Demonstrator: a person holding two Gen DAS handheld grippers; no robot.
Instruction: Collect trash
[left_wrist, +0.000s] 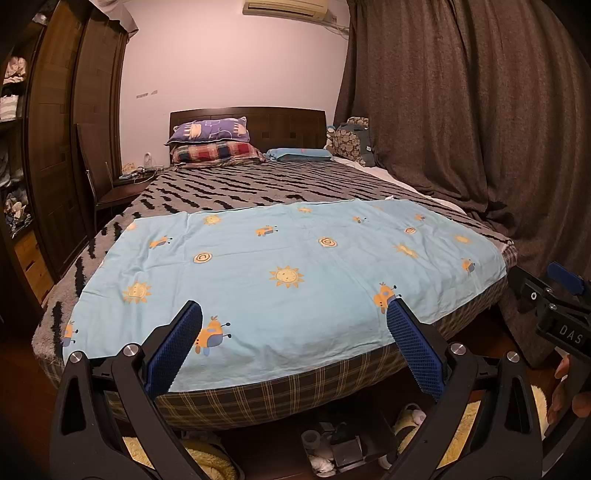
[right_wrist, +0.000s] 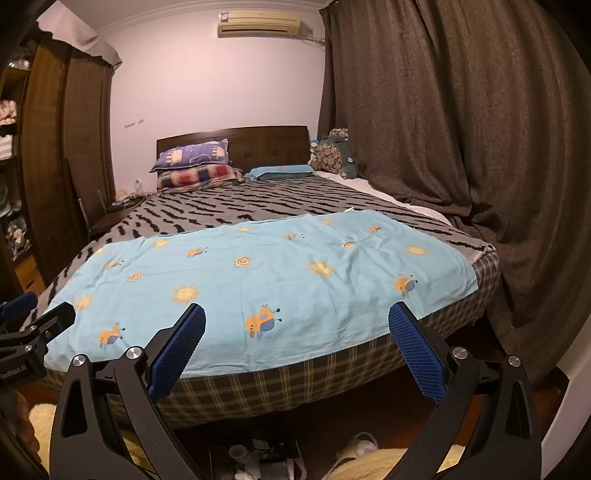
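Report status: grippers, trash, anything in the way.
Left gripper open, empty. Right gripper open, empty. Both above bed's foot. Likely trash: clutter on floor under bed edge, untouched. Slippers lie beside it.

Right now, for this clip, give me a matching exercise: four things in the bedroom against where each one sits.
Things:
1. air conditioner
2. purple pillow
3. light blue sheet
4. curtain

Places:
A. spread over the foot of the bed
B. hanging along the right side of the bed
C. high on the wall above the headboard
D. on top of the plaid pillow

Pairs: 1-C, 2-D, 3-A, 4-B
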